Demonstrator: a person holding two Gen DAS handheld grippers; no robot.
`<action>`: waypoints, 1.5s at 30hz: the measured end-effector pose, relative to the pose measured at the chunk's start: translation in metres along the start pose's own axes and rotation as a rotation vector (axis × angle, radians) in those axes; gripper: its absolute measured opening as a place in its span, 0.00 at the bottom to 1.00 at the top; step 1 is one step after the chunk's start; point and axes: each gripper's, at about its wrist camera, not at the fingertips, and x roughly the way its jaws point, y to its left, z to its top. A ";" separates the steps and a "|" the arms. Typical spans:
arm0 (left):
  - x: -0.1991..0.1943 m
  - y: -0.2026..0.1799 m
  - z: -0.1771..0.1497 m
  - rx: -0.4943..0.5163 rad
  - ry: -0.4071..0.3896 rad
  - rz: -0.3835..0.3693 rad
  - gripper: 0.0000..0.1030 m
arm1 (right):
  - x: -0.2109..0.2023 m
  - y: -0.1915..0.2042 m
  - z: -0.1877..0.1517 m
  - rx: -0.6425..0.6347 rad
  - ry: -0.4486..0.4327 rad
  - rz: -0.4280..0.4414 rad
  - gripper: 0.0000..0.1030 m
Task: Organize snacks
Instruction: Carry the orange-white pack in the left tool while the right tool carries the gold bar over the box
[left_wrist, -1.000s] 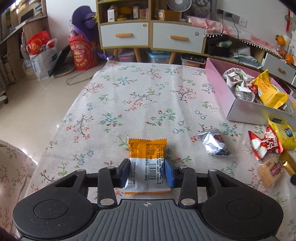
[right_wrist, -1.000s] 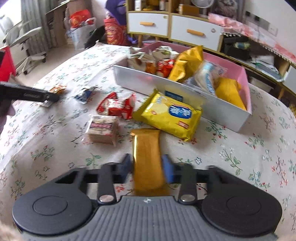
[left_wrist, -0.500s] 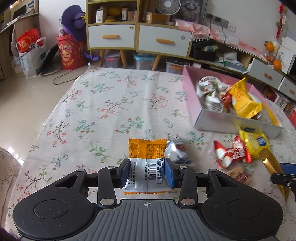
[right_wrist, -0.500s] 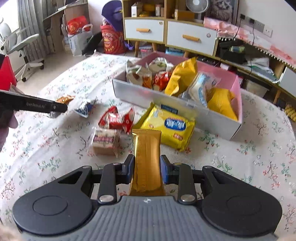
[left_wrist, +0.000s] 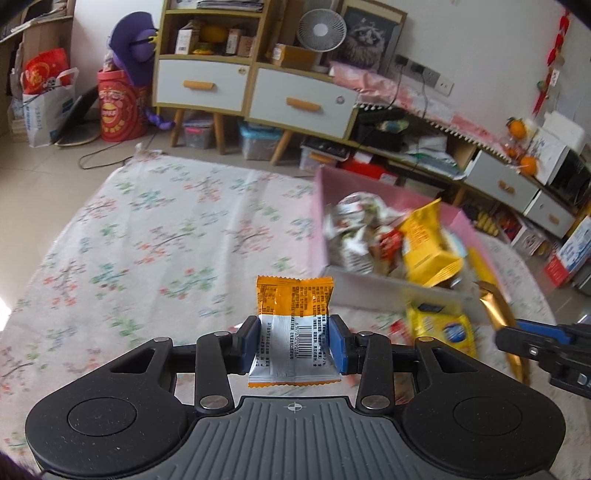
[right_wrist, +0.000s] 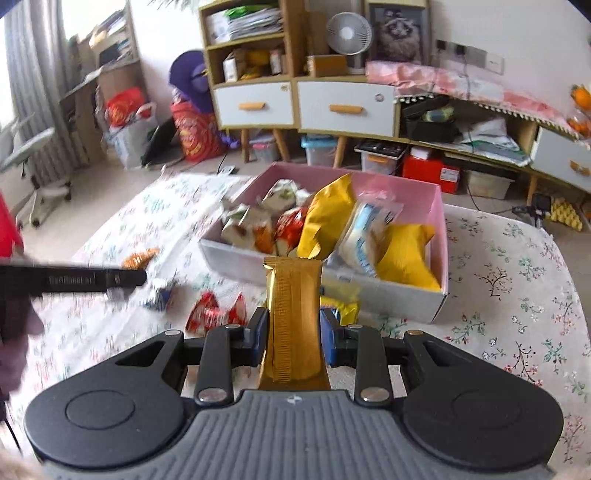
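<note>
The left tongs (left_wrist: 294, 345) clamp an orange-and-white packet (left_wrist: 293, 325); the right tongs (right_wrist: 291, 338) clamp a gold bar (right_wrist: 293, 317), both above the floral surface (left_wrist: 155, 236). Ahead, the pink box (right_wrist: 439, 236) brims with snacks; a red packet (right_wrist: 214, 314) and a yellow packet (left_wrist: 441, 328) lie loose before it.

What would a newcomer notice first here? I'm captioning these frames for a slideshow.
Each claw grips a snack above the floral table: the left claw an orange-and-white packet, the right claw a gold bar. Just beyond them sits the pink box, heaped with bright wrappers.
</note>
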 end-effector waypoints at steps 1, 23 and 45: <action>0.002 -0.005 0.002 -0.001 -0.008 -0.012 0.36 | 0.001 -0.003 0.003 0.018 -0.008 0.000 0.26; 0.102 -0.087 0.066 0.190 -0.014 -0.090 0.36 | 0.065 -0.095 0.048 0.354 -0.100 -0.053 0.26; 0.163 -0.105 0.107 0.214 0.014 -0.138 0.38 | 0.104 -0.115 0.072 0.342 -0.062 -0.082 0.27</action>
